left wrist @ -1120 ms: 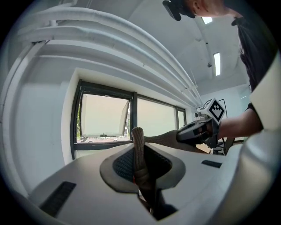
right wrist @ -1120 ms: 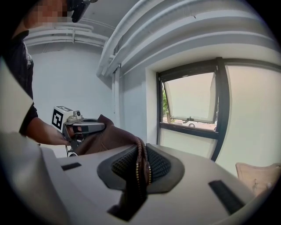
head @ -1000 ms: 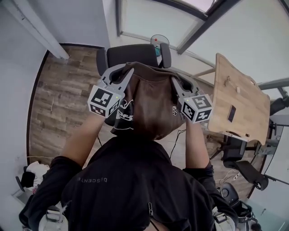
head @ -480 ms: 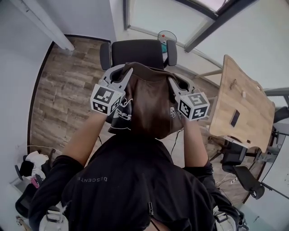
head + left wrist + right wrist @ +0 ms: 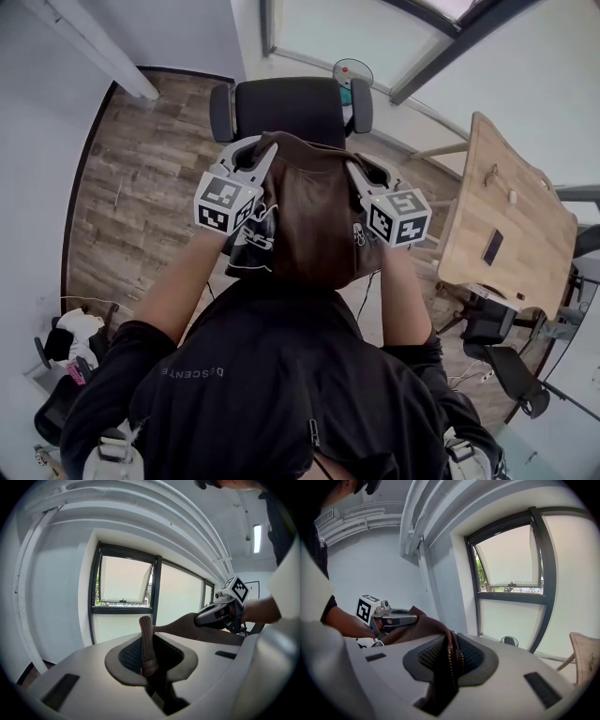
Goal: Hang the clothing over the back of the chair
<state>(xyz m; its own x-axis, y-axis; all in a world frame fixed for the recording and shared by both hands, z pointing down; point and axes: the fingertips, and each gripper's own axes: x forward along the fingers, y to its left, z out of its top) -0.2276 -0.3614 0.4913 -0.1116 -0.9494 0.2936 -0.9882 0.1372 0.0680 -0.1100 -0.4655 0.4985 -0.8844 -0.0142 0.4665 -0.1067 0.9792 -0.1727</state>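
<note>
A brown garment (image 5: pixel 314 216) hangs stretched between my two grippers, just in front of the backrest of a black office chair (image 5: pixel 281 108). My left gripper (image 5: pixel 265 155) is shut on the garment's left top edge, and a brown fold (image 5: pixel 147 644) is pinched between its pads. My right gripper (image 5: pixel 354 173) is shut on the right top edge, with a brown fold and its zip line (image 5: pixel 451 656) clamped in the jaws. The left gripper view shows the right gripper (image 5: pixel 220 613), and the right gripper view shows the left gripper (image 5: pixel 389 616). The garment's lower part drapes against the person's chest.
A wooden table (image 5: pixel 506 187) with a dark phone (image 5: pixel 491 247) stands at the right. A small fan (image 5: pixel 352 73) sits behind the chair under the window. Bags lie on the wood floor (image 5: pixel 122 216) at lower left (image 5: pixel 66 347). Another dark chair (image 5: pixel 511 361) is at lower right.
Both grippers have sunk together with the garment, closer to the top of the chair's backrest. Both grips look unchanged.
</note>
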